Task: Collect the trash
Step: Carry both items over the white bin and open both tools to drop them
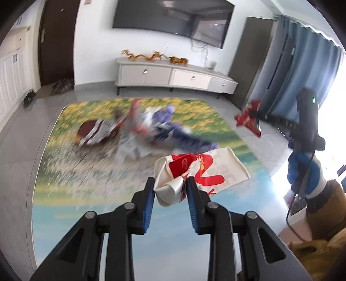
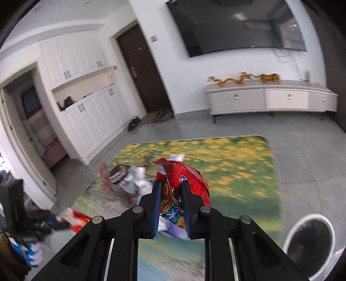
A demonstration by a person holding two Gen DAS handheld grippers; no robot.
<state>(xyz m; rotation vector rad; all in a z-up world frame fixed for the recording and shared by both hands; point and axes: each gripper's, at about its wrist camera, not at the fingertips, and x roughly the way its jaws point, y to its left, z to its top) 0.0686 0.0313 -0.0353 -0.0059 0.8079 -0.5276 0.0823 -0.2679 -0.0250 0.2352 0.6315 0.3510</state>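
Note:
My left gripper (image 1: pixel 170 183) is shut on a white and red wrapper (image 1: pixel 201 170) with a rooster print, held above the printed mat (image 1: pixel 86 168). My right gripper (image 2: pixel 170 183) is shut on a red snack bag (image 2: pixel 188 179), also held above the mat (image 2: pixel 237 173). The right gripper with its red bag (image 1: pixel 248 117) shows at the right of the left wrist view. A blurred pile of wrappers (image 1: pixel 138 129) lies on the mat's middle, and it also shows in the right wrist view (image 2: pixel 125 181). A white-rimmed trash bin (image 2: pixel 309 244) with a dark inside stands at lower right.
A white TV cabinet (image 1: pixel 173 75) with orange figurines stands against the far wall under a wall TV (image 1: pixel 173 17). Shoes (image 1: pixel 62 85) lie by the dark door. White cupboards (image 2: pixel 86 103) line the left wall. A blue curtain (image 1: pixel 302 71) hangs at right.

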